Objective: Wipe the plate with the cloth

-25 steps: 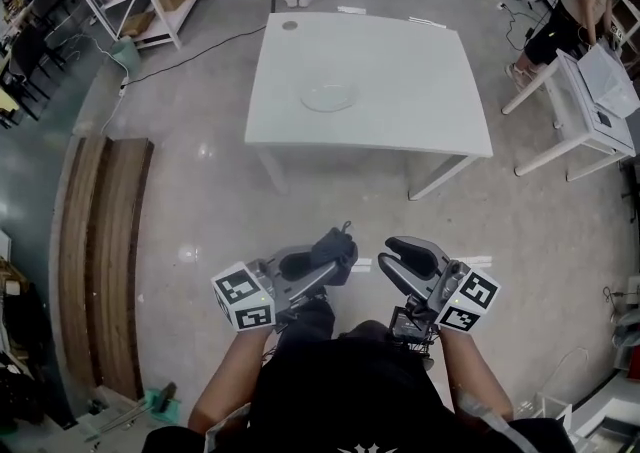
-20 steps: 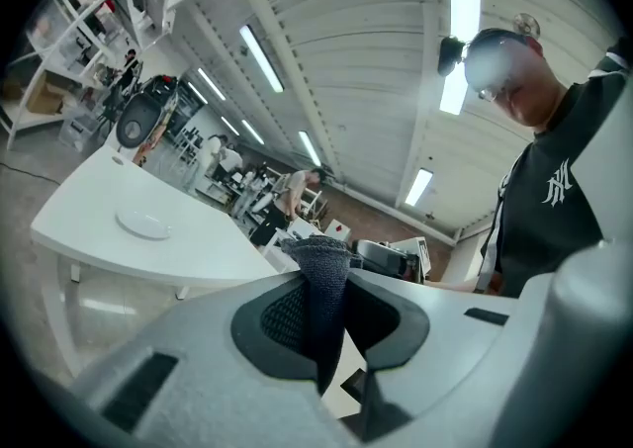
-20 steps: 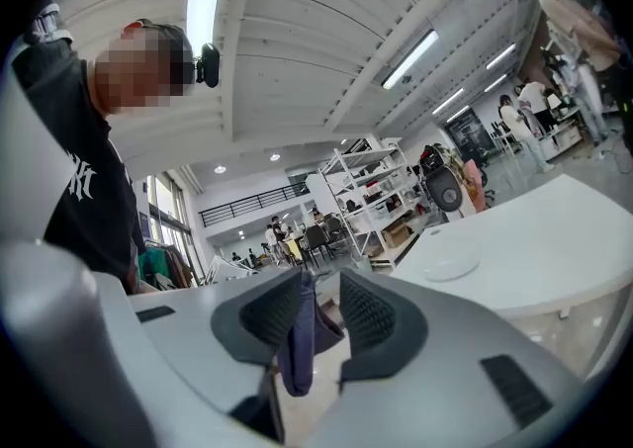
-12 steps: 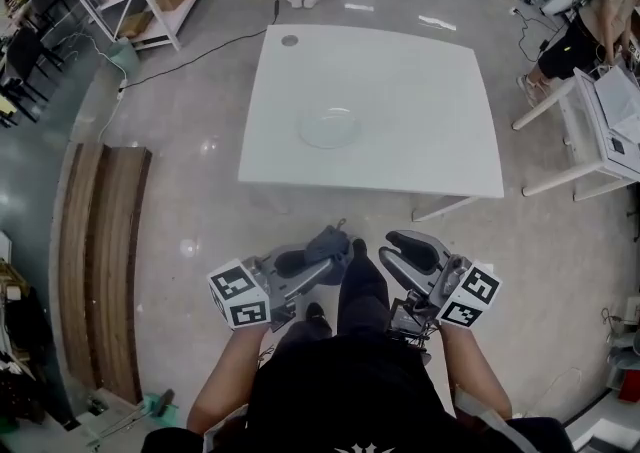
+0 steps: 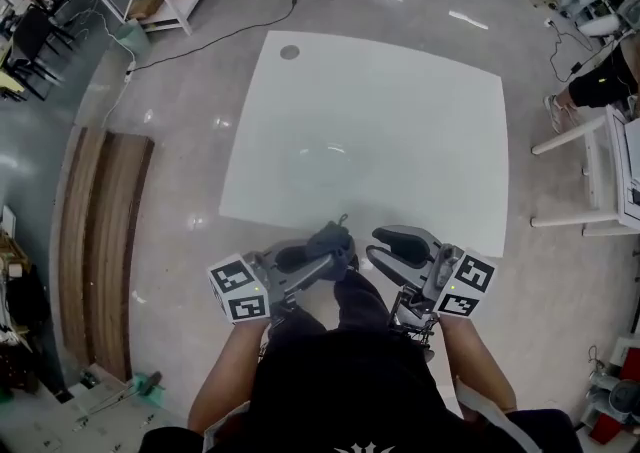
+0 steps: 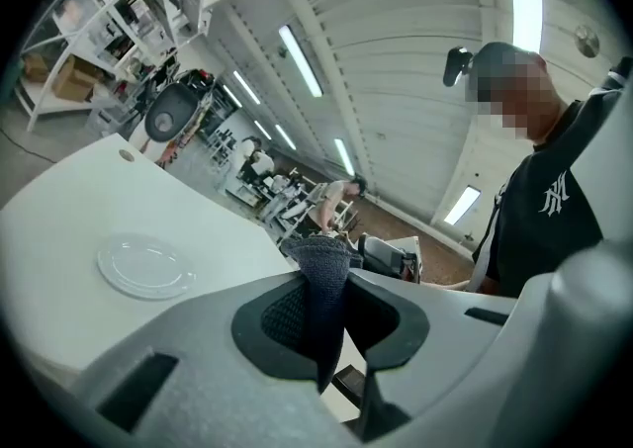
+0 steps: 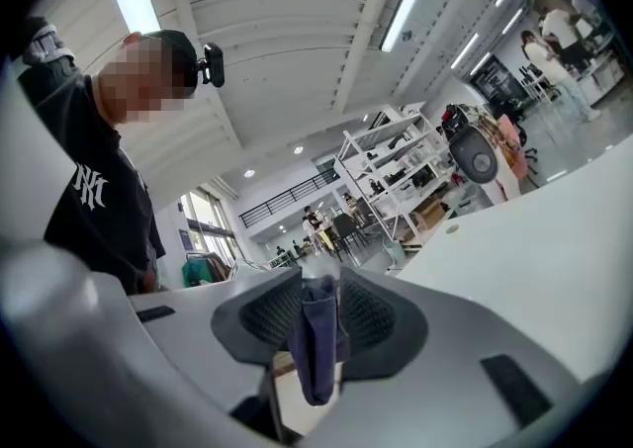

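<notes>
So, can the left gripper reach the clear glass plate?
Probably not: left gripper, jaws shut on dark knitted cloth, hangs at the white table's near edge; the plate sits mid-table. Nothing intervenes.

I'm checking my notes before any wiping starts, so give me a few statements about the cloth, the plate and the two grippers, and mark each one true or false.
1. The left gripper has its jaws shut on a dark cloth. True.
2. The clear plate sits on the floor. False: it lies on the white table.
3. The cloth is pressed against the plate. False: the cloth is held in the air, well apart from the plate.
4. Dark cloth also shows between the jaws of the right gripper. True.
</notes>
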Demonstrator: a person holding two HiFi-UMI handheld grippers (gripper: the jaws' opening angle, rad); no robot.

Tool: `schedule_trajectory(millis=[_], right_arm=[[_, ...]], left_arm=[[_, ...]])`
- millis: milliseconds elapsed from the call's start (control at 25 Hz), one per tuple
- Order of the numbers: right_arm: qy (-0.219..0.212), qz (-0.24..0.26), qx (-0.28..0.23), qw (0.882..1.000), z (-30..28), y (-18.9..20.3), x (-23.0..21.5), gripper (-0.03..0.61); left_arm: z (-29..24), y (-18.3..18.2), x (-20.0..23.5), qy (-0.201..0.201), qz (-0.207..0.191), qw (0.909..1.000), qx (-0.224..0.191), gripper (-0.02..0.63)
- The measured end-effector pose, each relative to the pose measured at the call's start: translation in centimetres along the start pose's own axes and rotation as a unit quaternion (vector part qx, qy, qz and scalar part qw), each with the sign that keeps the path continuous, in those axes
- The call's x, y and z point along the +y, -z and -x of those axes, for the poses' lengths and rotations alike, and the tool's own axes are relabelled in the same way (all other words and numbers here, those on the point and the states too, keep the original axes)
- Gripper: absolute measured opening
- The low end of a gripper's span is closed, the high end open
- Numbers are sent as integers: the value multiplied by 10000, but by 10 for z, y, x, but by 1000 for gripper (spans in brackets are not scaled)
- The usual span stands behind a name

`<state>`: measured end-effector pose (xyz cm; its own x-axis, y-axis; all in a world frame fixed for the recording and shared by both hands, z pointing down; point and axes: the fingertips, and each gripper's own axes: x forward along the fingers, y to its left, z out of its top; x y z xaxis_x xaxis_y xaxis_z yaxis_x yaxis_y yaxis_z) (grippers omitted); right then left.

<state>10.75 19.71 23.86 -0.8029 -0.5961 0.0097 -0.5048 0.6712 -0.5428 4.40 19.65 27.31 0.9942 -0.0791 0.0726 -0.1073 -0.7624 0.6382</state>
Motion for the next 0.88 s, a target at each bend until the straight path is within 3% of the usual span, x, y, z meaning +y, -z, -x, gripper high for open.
schedule_trajectory(millis=[280, 520, 880], right_arm=[[-219, -276, 166, 9992, -22, 4, -55, 104], [-182, -577, 341, 9976, -50, 8, -94, 117], [577, -1011, 986, 9883, -90, 18, -180, 124]], left_arm=[[-12, -8, 57, -507, 287, 9983, 8, 51], [-18, -18, 108, -656, 608, 9960, -88, 51], [-32, -28, 192, -615, 1148, 9915, 25, 51]])
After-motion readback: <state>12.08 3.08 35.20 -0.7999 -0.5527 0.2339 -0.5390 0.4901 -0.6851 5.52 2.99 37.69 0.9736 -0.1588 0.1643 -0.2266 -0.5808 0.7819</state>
